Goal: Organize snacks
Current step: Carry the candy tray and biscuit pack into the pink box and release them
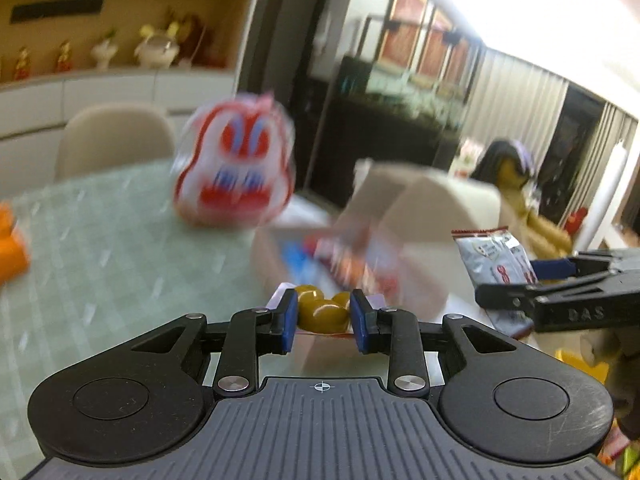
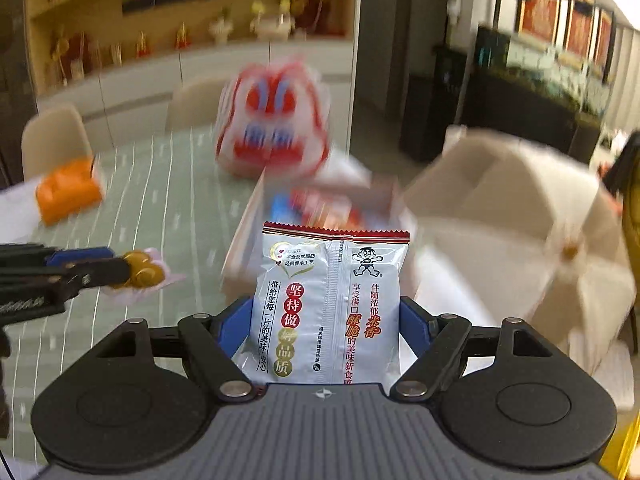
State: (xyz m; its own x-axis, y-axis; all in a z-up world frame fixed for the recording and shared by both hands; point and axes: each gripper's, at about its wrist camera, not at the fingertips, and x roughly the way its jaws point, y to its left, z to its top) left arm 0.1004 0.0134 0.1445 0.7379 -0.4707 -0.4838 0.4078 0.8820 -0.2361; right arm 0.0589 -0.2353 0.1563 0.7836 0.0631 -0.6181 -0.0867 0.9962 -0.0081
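My left gripper (image 1: 323, 320) is shut on a small packet of yellow-brown candies (image 1: 322, 310) and holds it above the table, just before an open white box (image 1: 276, 256). My right gripper (image 2: 326, 328) is shut on a silver rice-cracker packet (image 2: 328, 308) with red print, held upright above the box's near edge (image 2: 240, 240). The box holds blurred red and blue snack packs (image 2: 320, 204). Each gripper shows in the other view: the right one (image 1: 516, 280) with its packet (image 1: 496, 256), the left one (image 2: 100, 270) with its candies (image 2: 142, 270).
A large red-and-white snack bag (image 1: 236, 168) stands on the green checked tablecloth (image 1: 100, 260) behind the box. An orange pack (image 2: 68, 192) lies at the left. Beige chairs (image 2: 500, 208) stand around the table. Shelves with figurines line the back wall.
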